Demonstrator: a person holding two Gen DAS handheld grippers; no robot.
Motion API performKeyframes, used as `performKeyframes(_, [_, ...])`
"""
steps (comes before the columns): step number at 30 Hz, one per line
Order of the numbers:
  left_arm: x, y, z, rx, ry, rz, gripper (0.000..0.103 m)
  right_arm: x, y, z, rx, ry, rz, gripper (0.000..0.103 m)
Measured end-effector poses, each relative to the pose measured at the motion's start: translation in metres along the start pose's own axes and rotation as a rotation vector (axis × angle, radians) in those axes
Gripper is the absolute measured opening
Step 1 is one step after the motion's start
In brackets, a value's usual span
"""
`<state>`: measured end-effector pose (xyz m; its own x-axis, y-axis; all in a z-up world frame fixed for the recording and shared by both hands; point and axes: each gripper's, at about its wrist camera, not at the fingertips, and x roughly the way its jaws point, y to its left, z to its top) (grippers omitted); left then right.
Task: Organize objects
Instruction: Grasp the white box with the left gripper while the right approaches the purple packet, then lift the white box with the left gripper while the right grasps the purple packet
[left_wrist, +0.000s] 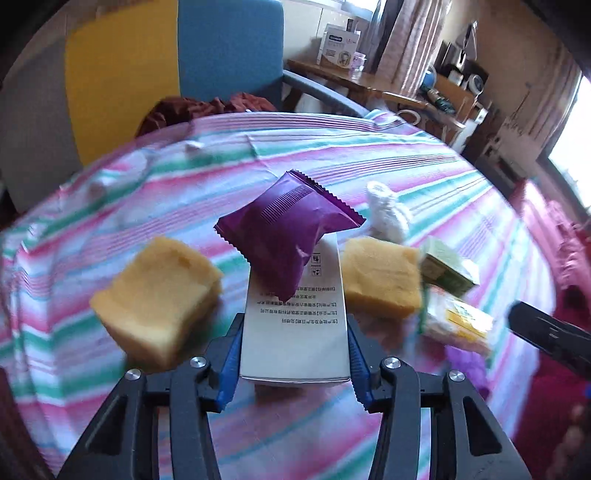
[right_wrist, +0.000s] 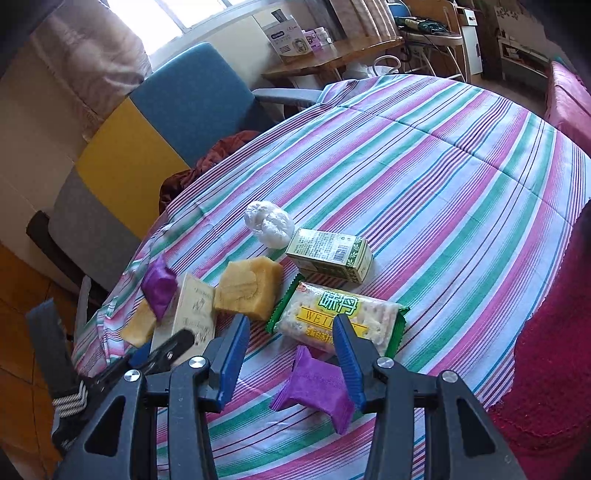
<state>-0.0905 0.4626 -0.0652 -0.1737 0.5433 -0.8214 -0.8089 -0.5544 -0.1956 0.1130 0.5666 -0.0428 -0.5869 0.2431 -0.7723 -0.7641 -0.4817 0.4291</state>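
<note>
My left gripper is shut on a white printed box that has a purple snack packet resting on its far end. Two yellow sponge blocks lie either side of it, one left and one right. My right gripper is open and empty over the striped cloth, above a second purple packet and just short of a green cracker pack. A green carton and a white crumpled bag lie beyond. The left gripper with its box shows in the right wrist view.
The striped tablecloth covers a round table. A blue, yellow and grey chair with dark red cloth stands at its far edge. A wooden desk with boxes is behind. A red sofa is at the right.
</note>
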Motion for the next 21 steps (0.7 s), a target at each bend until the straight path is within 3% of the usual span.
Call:
performKeyframes(4, [-0.023, 0.012, -0.025, -0.087, 0.027, -0.127, 0.050, 0.001, 0.000, 0.000, -0.003, 0.002, -0.005, 0.047])
performKeyframes(7, [-0.036, 0.030, -0.053, -0.236, 0.085, -0.288, 0.050, 0.003, -0.003, 0.000, 0.009, 0.011, -0.006, 0.047])
performKeyframes(12, [-0.065, 0.034, -0.087, -0.228, 0.056, -0.254, 0.050, 0.005, 0.000, -0.002, -0.005, 0.021, -0.020, 0.047])
performKeyframes(21, [-0.102, 0.032, -0.126, -0.131, -0.035, -0.044, 0.050, 0.028, 0.017, -0.013, -0.102, 0.145, -0.056, 0.047])
